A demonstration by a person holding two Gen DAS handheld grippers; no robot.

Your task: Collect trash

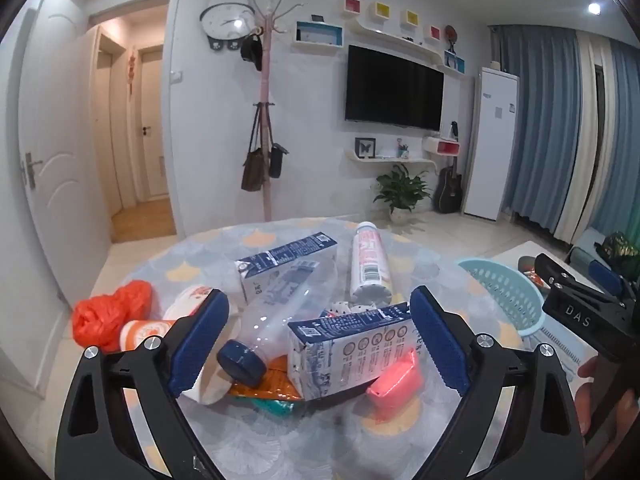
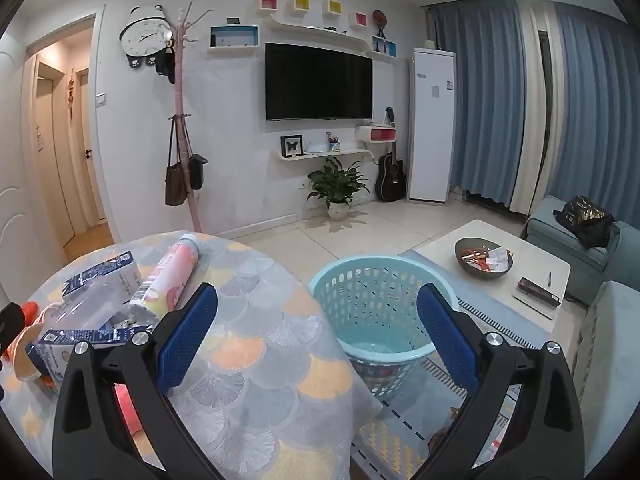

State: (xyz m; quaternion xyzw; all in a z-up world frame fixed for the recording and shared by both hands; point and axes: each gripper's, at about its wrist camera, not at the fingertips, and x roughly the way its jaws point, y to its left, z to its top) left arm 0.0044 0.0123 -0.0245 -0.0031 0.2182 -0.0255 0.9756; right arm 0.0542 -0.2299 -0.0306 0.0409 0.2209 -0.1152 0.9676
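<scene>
Hovering over the trash pile, the left gripper (image 1: 318, 344) stands spread wide, gripping nothing; between its fingers lie a milk carton (image 1: 352, 346) and a clear plastic bottle (image 1: 276, 312) (blue cap toward the camera). Two milk cartons are counted, the second carton (image 1: 286, 262) farther ahead, beside one white spray can (image 1: 369, 266). An orange plastic bag (image 1: 108, 314) lies to its left. The right gripper (image 2: 316, 344), likewise spread and empty, frames one light-blue laundry basket (image 2: 380, 280) just beyond the round table (image 2: 260, 360).
</scene>
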